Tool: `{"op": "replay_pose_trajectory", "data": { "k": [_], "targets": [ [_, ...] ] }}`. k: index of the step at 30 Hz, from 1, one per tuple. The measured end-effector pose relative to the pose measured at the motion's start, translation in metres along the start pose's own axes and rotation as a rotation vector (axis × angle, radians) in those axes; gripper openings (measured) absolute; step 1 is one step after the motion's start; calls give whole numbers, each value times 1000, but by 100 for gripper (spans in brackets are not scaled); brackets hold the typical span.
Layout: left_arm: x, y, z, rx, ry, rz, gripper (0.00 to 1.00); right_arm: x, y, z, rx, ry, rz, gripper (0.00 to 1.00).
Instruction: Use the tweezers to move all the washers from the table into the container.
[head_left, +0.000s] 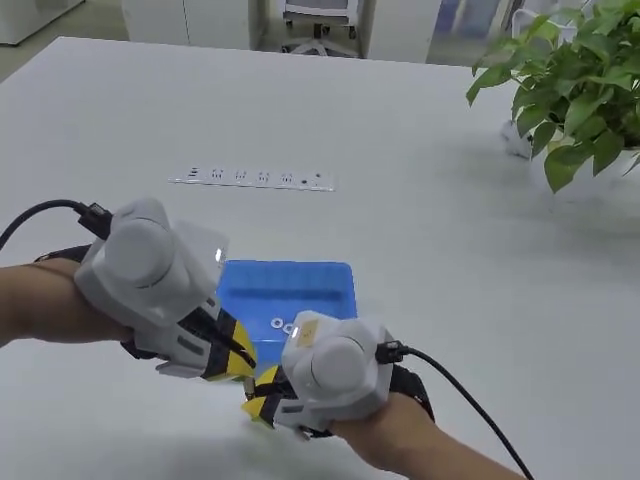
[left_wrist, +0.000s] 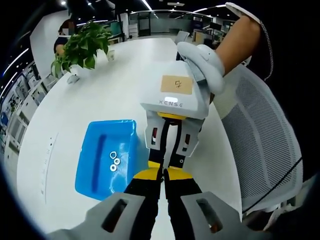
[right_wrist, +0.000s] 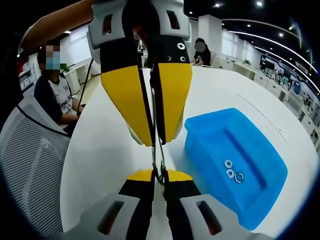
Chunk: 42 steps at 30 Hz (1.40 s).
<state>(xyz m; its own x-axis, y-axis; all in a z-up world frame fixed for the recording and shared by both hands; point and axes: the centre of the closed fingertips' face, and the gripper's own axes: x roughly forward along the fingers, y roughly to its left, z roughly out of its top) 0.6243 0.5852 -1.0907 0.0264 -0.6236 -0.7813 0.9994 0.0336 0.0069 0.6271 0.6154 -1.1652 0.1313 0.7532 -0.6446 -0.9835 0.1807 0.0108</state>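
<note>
Just inside the near edge of a white table (head_left: 400, 150), a person holds two grippers tip to tip, facing each other. Between them runs a thin pair of metal tweezers (right_wrist: 159, 157). The left gripper (left_wrist: 163, 175) has its yellow-tipped jaws closed together on one end of the tweezers. The right gripper (right_wrist: 155, 176) has its jaws pinched on the other end. Both clamp the same tool at once, which reads as a hand-over or a re-grip.

Just beyond the grippers, toward the middle of the table, sits a shallow blue container (head_left: 300, 280). Three small silver washers (right_wrist: 230, 173) lie close together on its floor, near the side closest to the grippers. Whether more washers wait on the table top I cannot tell. A power strip (head_left: 252, 178) lies flat farther back, and a leafy plant (head_left: 570, 90) stands toward the far right corner.

The risk, as I judge it, lies in the release. If one gripper opens before the other has a firm, square hold, the slim tweezers could twist, slide out and drop onto the table or over its near edge. A hold too near the tips would keep them pressed shut, unable to open over a washer. A careless swing could also knock the container just beside them.
</note>
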Motion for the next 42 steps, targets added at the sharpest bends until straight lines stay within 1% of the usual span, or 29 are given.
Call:
{"op": "replay_pose_trajectory", "data": {
  "k": [3, 8, 12, 24, 30, 37, 42],
  "targets": [
    [-2, 1, 1, 1, -2, 4, 7, -2, -1, 3, -1, -6, 0, 8],
    [-8, 0, 7, 4, -9, 6, 7, -7, 0, 8, -13, -12, 0, 8],
    [-12, -1, 12, 4, -22, 9, 7, -13, 0, 12, -18, -16, -7, 9],
    [-24, -3, 31, 31, -35, 10, 7, -31, -2, 23, -21, -32, -35, 9],
    [-32, 0, 40, 48, -44, 16, 7, -40, -7, 33, -31, -44, -53, 9],
    [-38, 9, 51, 74, -45, 27, 7, -48, -18, 43, -40, -56, -76, 9],
    [-40, 17, 58, 87, -48, 34, 7, -52, -28, 47, -42, -64, -93, 9]
  ]
}}
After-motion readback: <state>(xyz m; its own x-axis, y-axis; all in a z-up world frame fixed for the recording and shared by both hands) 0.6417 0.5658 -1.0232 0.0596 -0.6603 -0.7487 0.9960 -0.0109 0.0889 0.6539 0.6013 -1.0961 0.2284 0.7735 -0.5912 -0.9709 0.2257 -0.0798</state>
